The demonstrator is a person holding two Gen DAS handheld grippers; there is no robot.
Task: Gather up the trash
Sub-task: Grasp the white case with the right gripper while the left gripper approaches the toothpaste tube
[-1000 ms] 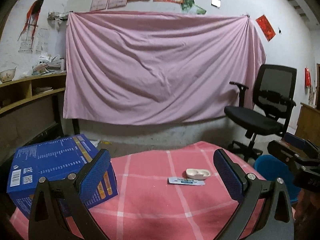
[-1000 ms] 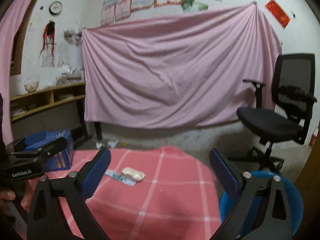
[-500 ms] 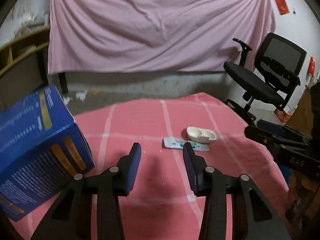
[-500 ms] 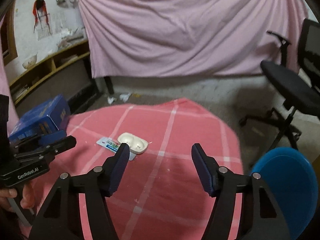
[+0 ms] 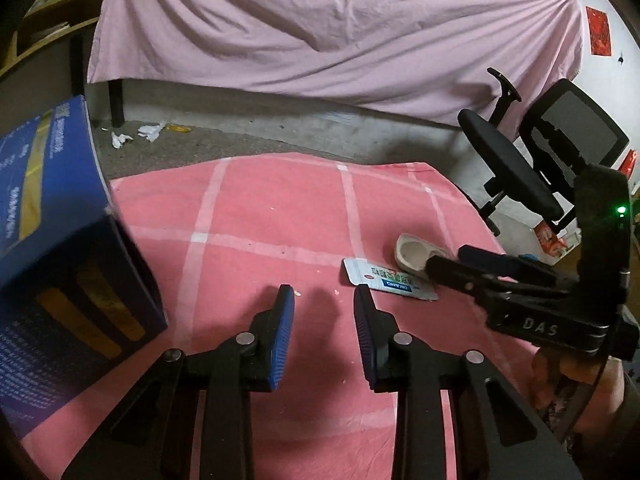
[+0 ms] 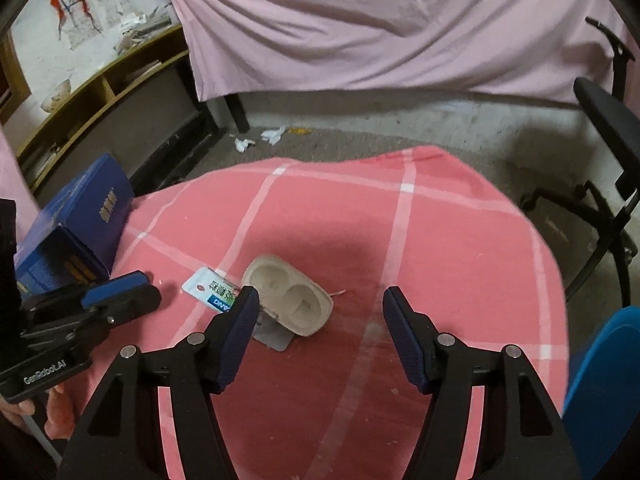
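- On the counter (image 6: 460, 240), under its pink checked cloth, lie the two pieces of trash: a white moulded tray (image 6: 290, 300) with two hollows, and a flat printed wrapper (image 6: 216, 296) that is partly under it.
- A blue box (image 5: 60, 264) stands at the left edge of the counter, well apart from the trash; nothing lies between your tongs and the trash.
- A blue bin (image 6: 600, 392) is low at the right edge of the counter, and a black office chair (image 5: 540, 160) is behind it on the floor.
- On the floor near the pink hanging sheet (image 5: 320, 28) you see some white paper scraps (image 6: 260, 138).
- Your left tongs (image 5: 324, 300) point down at bare cloth, just to the left of the wrapper (image 5: 388, 280). The jaws have just been closing to a narrow gap, and nothing is between them.
- Your right tongs (image 6: 320, 300) point down over the tray; the left finger covers the near end of the wrapper. The jaws are half apart, came narrower a moment ago, and do not press on anything.
- In the left view, your right tongs (image 5: 452, 260) reach over the tray (image 5: 412, 252), with your right hand (image 5: 580, 384) under the handle.
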